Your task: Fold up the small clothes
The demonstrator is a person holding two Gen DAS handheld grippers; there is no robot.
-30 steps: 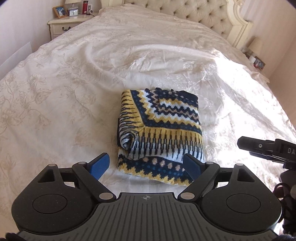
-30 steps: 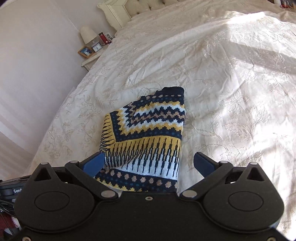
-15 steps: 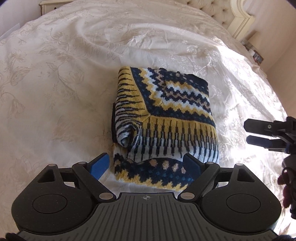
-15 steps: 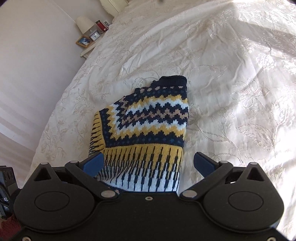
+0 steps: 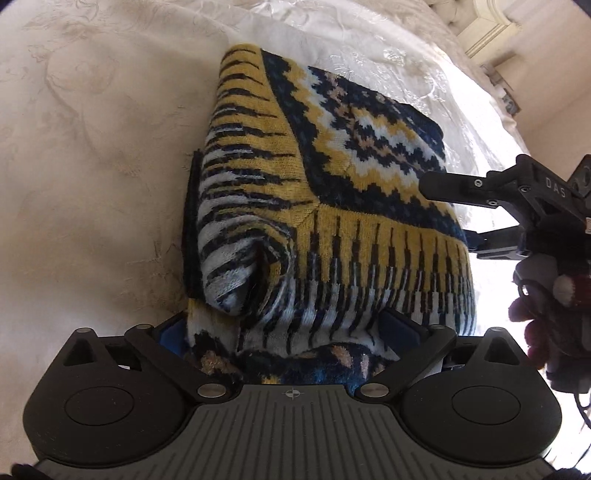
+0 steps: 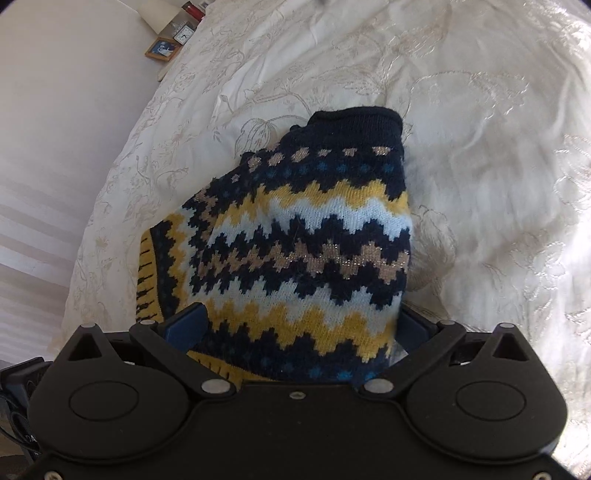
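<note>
Since a second ago I am seeing both tools pushed in low and close, so the folded sweater (image 5: pixel 332 206) is now filling each wrist view. My left hand-held gripper (image 5: pixel 288 328) is sitting with its fingers spread apart, the near edge of the sweater lying between the blue pads (image 5: pixel 399 326) without being pinched. My right hand-held gripper (image 6: pixel 295 325) is doing the same at the sweater's right side, fingers apart with the knit bulging up between them. In the left view I am seeing that right tool's two black fingers (image 5: pixel 454 188) reaching onto the sweater's right edge. The sweater is lying folded in a thick packet on the cream bedspread (image 6: pixel 480 110), a rolled sleeve end (image 5: pixel 236 269) showing at its near left corner. Farther off, a framed photo (image 6: pixel 162 48) and a small clock (image 6: pixel 183 34) are standing beside the bed.
</note>
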